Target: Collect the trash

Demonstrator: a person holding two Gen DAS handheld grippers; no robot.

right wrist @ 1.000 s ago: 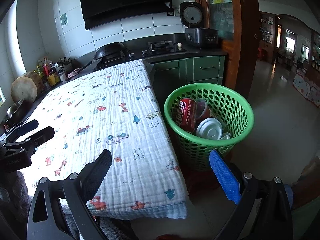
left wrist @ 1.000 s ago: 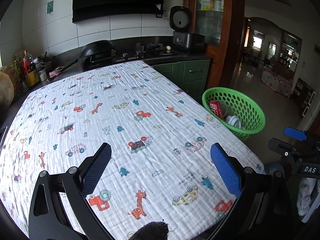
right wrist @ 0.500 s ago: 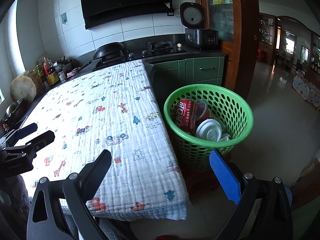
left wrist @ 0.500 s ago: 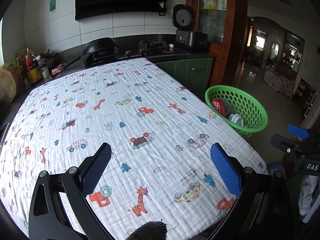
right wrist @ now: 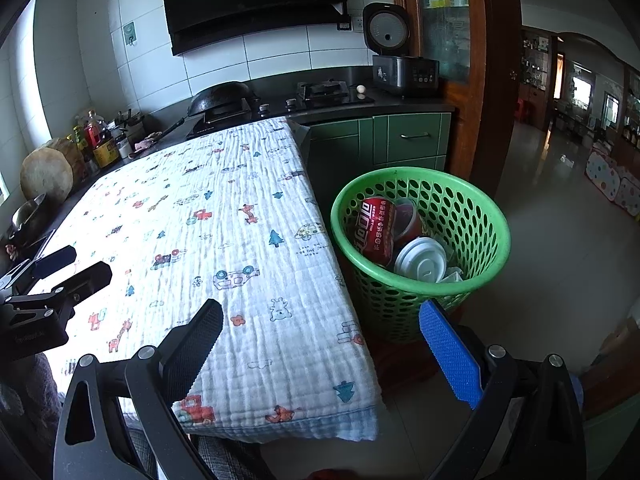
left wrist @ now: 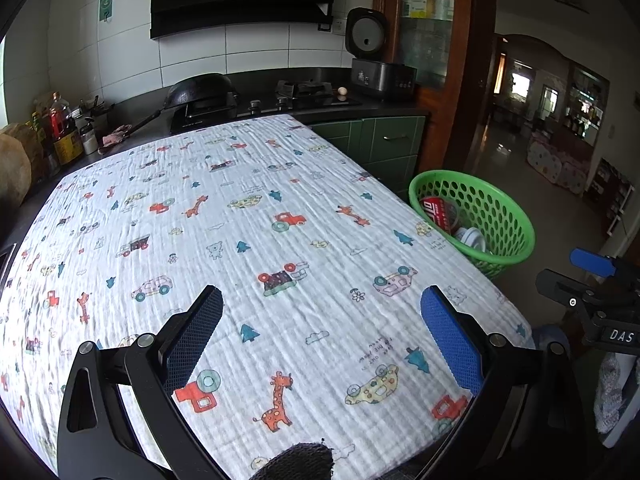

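The left gripper (left wrist: 322, 312) is held wide open above the printed cloth (left wrist: 248, 240), with nothing between its fingers. Ahead of it and to its right, the green basket (right wrist: 492, 216) is seen on the floor beside the table edge. The right gripper (right wrist: 320, 326) is likewise spread wide and empty, and the basket lies just ahead of its right finger; a red cup (right wrist: 374, 232) and a white lid (right wrist: 420, 260) are contained in it.
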